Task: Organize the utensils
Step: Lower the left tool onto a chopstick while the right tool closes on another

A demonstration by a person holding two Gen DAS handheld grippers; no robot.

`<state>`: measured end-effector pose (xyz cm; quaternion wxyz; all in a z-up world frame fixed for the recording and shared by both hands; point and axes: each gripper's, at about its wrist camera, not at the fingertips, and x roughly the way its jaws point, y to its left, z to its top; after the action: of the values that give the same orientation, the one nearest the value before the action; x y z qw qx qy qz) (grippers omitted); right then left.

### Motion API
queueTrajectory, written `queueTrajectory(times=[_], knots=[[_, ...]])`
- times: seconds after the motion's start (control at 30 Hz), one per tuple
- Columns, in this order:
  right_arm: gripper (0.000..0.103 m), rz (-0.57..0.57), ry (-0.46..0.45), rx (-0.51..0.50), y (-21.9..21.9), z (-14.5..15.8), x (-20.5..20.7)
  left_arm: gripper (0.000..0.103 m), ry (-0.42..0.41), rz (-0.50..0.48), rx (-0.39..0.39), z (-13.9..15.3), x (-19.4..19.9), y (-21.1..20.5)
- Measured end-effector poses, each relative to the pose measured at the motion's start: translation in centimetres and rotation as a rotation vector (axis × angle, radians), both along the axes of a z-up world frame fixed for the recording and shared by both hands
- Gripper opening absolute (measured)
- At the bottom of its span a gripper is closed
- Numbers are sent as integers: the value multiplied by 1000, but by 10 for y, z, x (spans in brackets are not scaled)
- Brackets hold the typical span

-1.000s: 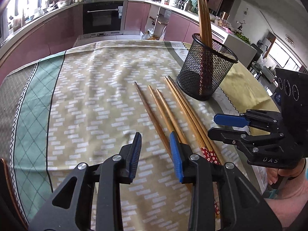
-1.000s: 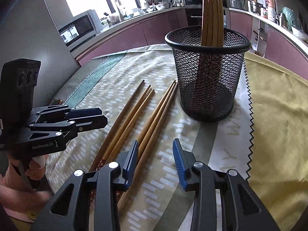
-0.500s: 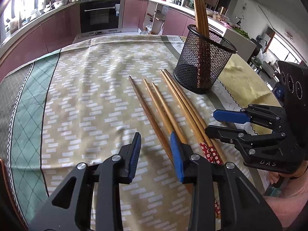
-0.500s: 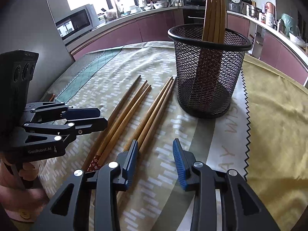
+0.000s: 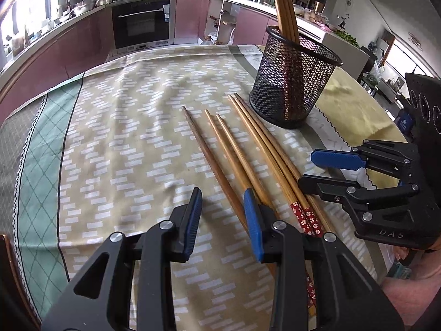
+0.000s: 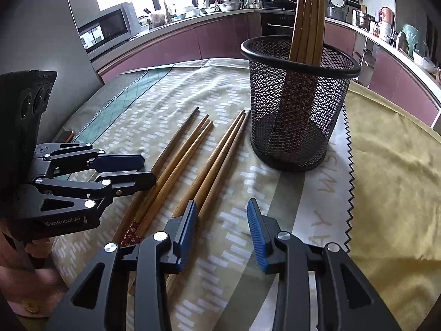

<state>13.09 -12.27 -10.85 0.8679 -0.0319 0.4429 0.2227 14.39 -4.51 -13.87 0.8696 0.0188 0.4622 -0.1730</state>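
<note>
Several wooden chopsticks (image 5: 242,149) lie side by side on the tablecloth, also in the right wrist view (image 6: 193,160); some have red flowered ends (image 5: 303,216). A black mesh holder (image 5: 295,80) stands behind them with several chopsticks upright in it; it also shows in the right wrist view (image 6: 297,104). My left gripper (image 5: 223,207) is open and empty, low over the near ends of the leftmost chopsticks. My right gripper (image 6: 222,220) is open and empty, just right of the chopsticks' near ends; it shows from the left wrist view (image 5: 328,171).
A patterned beige tablecloth (image 5: 124,138) with a green border covers the table. A yellow cloth (image 6: 391,165) lies on the right. Kitchen counters and an oven (image 5: 143,22) stand beyond the far table edge.
Both grippers have shifted slightly over the chopsticks' near ends and stay open. The chopsticks and holder have not moved.
</note>
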Motion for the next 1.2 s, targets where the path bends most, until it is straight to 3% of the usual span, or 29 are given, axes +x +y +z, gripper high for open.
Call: queueTrajectory(times=[0.7,0.87,0.93,1.2], knots=[[26,18,-32,-64,21,-4,15,25,11,12,7,0,12,2],[12,-2,-20,-22,17,-3,19,19,11,23,3,-1,12,1],[11,-17,-7,11,12,-3,19,12,13,23,-10,0,12,1],[6,-68,22,115,-2,-3,22,9,-3,62,-8,2,7,2]])
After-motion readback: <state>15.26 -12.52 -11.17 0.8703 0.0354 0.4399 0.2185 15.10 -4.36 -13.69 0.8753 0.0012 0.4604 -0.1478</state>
